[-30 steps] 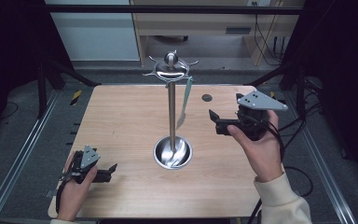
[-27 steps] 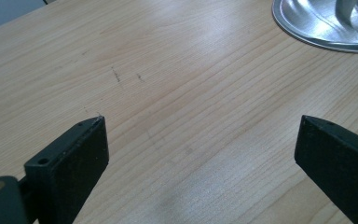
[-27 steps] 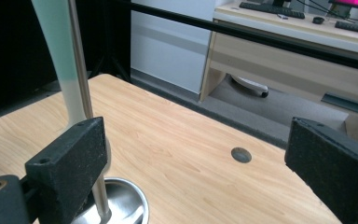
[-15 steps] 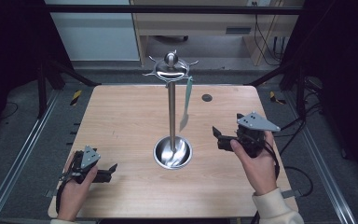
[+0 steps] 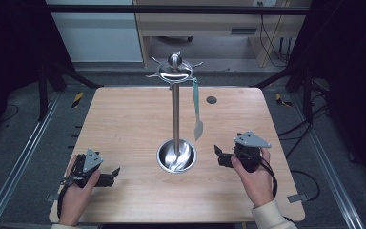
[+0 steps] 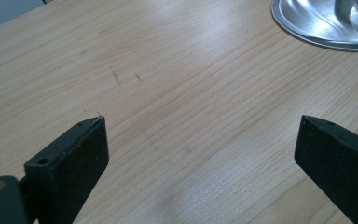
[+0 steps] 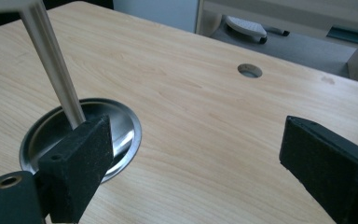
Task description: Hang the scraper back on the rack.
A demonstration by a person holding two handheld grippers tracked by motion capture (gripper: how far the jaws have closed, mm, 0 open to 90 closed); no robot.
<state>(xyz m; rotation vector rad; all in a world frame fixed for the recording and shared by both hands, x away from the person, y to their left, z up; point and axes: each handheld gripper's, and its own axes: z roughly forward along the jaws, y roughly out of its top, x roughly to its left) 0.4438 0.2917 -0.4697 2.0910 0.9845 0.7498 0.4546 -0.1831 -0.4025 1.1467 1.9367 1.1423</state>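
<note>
A metal utensil stand rises from a round dished base [image 5: 176,156] at the table's middle, its pole [image 5: 175,112] topped by a ring of hooks [image 5: 173,72]. A teal-handled spatula [image 5: 197,110] hangs from a hook on the right. My left gripper [image 5: 110,175] rests low at the front left of the table, open, with bare wood between its jaws [image 6: 200,126]; the base's rim [image 6: 326,28] is ahead of it. My right gripper [image 5: 219,156] sits just right of the base, open and holding nothing [image 7: 196,126], with the base [image 7: 42,135] and pole [image 7: 51,60] at its left.
The wooden table [image 5: 124,119] has a small round cable hole [image 5: 211,99] at the back right, also in the right gripper view as a hole [image 7: 250,70]. Metal rails run along the floor on both sides. A desk and cables stand behind the table.
My right gripper has come down and toward the near edge, from beside the hanging spatula to table level beside the stand's base. The left gripper has stayed put.
</note>
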